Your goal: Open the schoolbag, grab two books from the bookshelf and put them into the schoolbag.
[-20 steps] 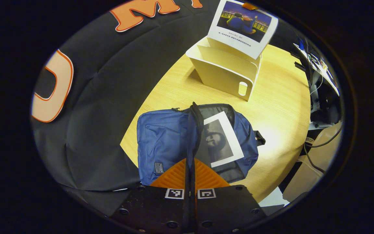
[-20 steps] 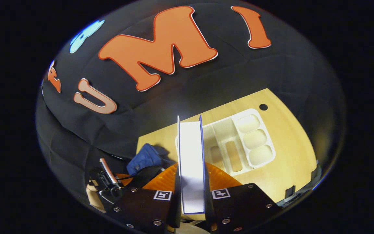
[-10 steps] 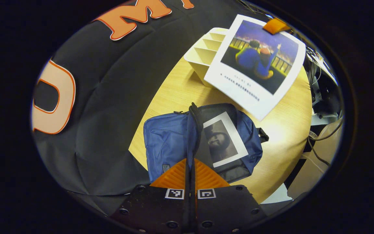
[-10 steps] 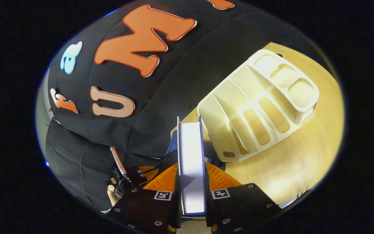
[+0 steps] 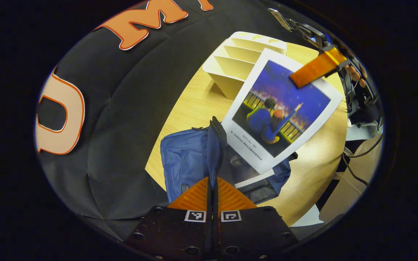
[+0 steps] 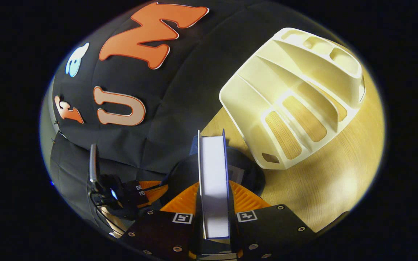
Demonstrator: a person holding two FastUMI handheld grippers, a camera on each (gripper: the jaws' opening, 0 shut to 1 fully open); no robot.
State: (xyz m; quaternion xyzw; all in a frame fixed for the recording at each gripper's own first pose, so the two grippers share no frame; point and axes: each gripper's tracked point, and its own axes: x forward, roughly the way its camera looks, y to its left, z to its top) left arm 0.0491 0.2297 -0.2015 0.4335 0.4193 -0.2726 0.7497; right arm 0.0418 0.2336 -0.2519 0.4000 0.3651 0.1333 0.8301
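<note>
Left gripper (image 5: 212, 183): we are pinching the schoolbag (image 5: 189, 159) flap, jaws clenched.
Right gripper (image 6: 214, 203): we are gripping the second book (image 6: 213, 181) above the bag's mouth.
Handling: likely stiff, light; hold its edge.

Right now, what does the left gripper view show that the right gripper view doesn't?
Left gripper view: the picture cover of the second book, held by the right gripper above the open schoolbag, with the first book already inside. The left gripper is shut on the bag's rim.
Right gripper view: that book's page edge between the gripper's own fingers, the empty slots of the bookshelf seen from above, and a hand behind the left gripper.
Shared: second book, schoolbag, bookshelf, table.
</note>
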